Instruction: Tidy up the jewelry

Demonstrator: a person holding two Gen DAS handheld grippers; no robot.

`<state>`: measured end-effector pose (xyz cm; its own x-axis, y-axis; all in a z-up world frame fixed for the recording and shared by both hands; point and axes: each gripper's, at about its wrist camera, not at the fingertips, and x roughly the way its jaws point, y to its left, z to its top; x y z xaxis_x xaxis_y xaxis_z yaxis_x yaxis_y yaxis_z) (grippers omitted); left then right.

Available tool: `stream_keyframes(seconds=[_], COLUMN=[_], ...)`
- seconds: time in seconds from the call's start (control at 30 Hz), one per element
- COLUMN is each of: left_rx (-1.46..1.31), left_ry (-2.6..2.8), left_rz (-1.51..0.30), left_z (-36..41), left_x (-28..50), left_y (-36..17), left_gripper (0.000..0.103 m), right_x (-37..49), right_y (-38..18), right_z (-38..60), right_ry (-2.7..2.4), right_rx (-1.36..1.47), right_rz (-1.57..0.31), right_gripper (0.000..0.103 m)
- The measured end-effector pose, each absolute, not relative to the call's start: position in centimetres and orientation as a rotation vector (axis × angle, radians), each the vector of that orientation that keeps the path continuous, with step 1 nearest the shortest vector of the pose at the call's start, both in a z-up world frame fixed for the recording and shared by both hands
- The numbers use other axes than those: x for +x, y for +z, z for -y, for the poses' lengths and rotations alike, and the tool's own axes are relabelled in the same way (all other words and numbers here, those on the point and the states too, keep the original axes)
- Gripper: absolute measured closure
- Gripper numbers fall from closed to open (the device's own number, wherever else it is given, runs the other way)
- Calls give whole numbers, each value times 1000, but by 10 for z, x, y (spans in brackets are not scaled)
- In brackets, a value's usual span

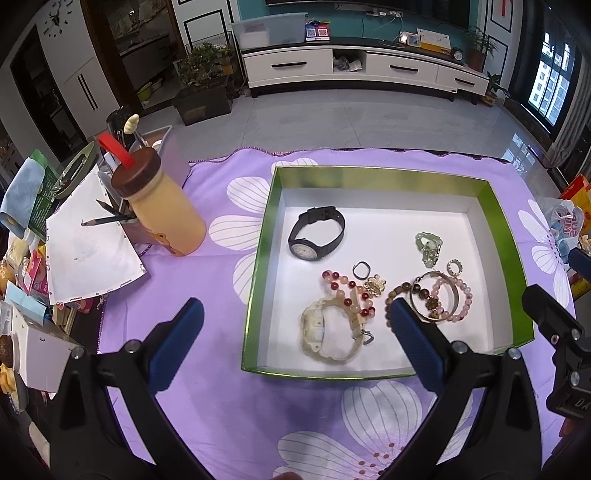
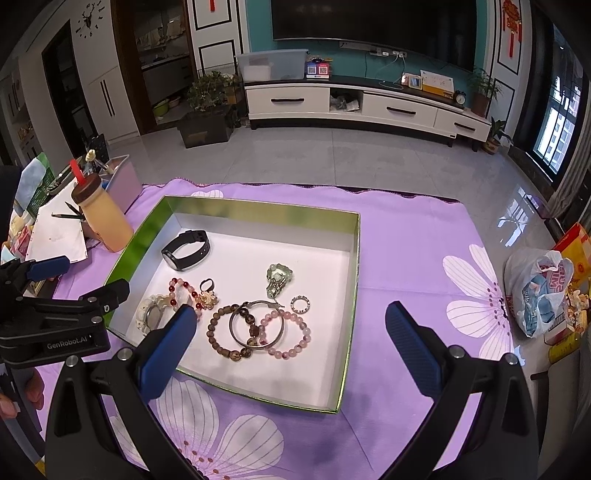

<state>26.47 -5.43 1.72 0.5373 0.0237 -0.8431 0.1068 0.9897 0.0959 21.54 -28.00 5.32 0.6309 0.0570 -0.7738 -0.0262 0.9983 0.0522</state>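
Over the box [image 2: 347,314] | right gripper [image 2: 291,314] wide apart (empty) | left gripper [image 1: 295,310] likewise

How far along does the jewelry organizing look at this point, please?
Apparently nearly done: the watches, bracelets and rings already lie inside the green box. Nothing is in hand; the left claw and right claw are both open. No loose jewelry shows on the purple cloth.

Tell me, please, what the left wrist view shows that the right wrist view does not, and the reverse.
Only the left wrist view shows the dial of the black watch and the cream watch unobstructed. Only the right wrist view shows the television and a hand holding the left gripper. Both show the green box, the pink bead bracelet, the yellow bottle and the purple flowered cloth.
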Motion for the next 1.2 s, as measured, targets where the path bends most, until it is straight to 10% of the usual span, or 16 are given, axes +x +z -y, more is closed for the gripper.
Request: stream_keyframes(seconds=[1.2], left_rx=[140], left_ry=[-41], left_rz=[-1011], left_z=[56], left_x=[271], left_y=[9], left_gripper=[2], right_x=[221], right_y=[42], right_z=[280], right_ry=[44], right_rx=[47], right_rz=[-902], right_gripper=[1])
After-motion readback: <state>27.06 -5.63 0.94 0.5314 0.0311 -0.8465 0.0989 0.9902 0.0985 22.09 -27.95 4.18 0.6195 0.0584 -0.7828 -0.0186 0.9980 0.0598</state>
